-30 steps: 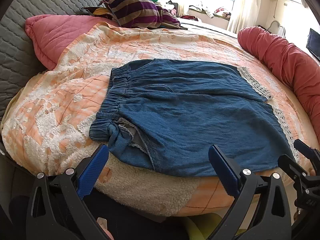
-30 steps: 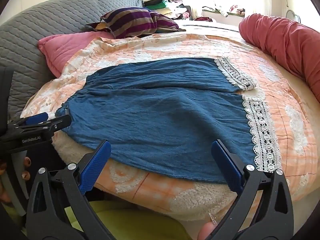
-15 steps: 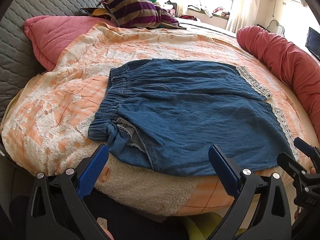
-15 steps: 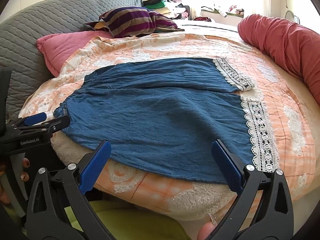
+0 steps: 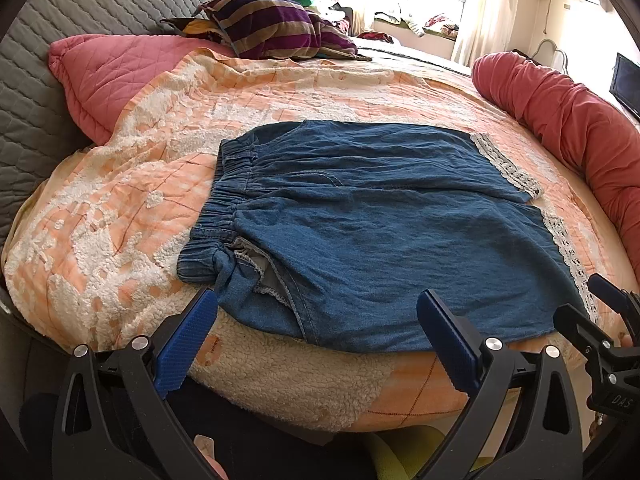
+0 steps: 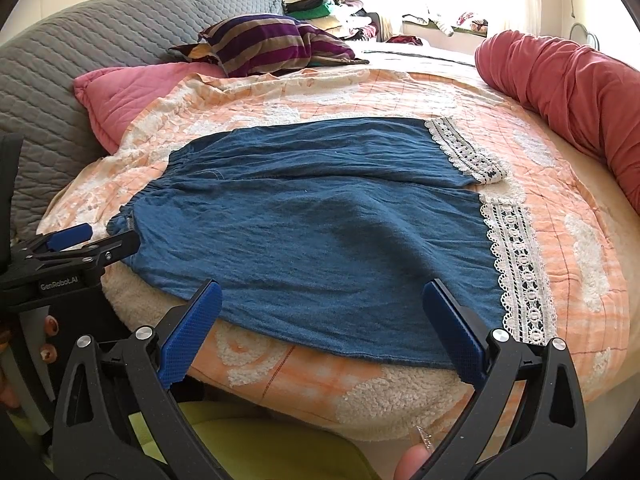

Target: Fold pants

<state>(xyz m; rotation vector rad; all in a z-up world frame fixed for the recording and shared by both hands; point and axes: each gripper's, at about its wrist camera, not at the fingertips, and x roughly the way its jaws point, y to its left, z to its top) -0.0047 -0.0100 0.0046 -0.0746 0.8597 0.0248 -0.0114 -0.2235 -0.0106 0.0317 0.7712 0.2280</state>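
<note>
Blue denim shorts (image 5: 380, 232) with white lace hems (image 6: 520, 264) lie flat on an orange and white blanket (image 5: 120, 216), waistband to the left (image 5: 224, 208). They also show in the right wrist view (image 6: 320, 236). My left gripper (image 5: 316, 336) is open and empty, just short of the near edge by the waistband corner. My right gripper (image 6: 320, 328) is open and empty, just short of the near edge by the lace hem. Each gripper shows at the edge of the other's view: the right one (image 5: 600, 320), the left one (image 6: 80, 248).
A pink pillow (image 5: 116, 76) and a striped pillow (image 5: 272, 28) lie at the back left against a grey quilted headboard (image 5: 80, 4). A long red bolster (image 5: 572, 116) runs along the right side. The bed's front edge (image 5: 320, 396) is just under the grippers.
Both grippers have crept slightly forward toward the shorts. The shorts have not moved and both grippers stay open.
</note>
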